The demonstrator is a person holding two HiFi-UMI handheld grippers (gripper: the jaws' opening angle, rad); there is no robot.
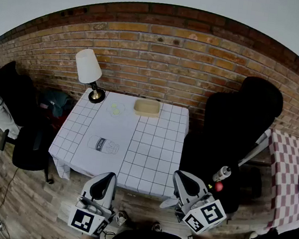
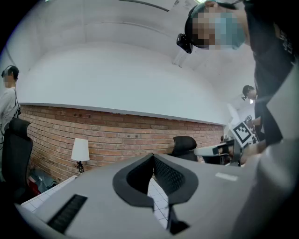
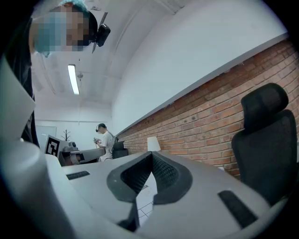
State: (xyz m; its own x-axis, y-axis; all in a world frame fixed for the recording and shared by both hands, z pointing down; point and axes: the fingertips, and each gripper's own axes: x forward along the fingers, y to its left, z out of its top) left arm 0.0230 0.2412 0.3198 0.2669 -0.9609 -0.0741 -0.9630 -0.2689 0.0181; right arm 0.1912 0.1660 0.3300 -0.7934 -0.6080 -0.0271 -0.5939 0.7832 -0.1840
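My left gripper and right gripper hang side by side just off the near edge of a table with a white grid cloth. Both are shut and hold nothing. In the left gripper view the jaws meet at the tip, and in the right gripper view they meet likewise. On the cloth lie a clear bottle on its side, a tan tray at the far edge, and a pale green item. A white-shaded lamp stands at the far left corner.
A black office chair stands right of the table, with a red-capped bottle by it. A red-checked table is at far right. Another dark chair is at the left. A brick wall runs behind. A person stands in the background.
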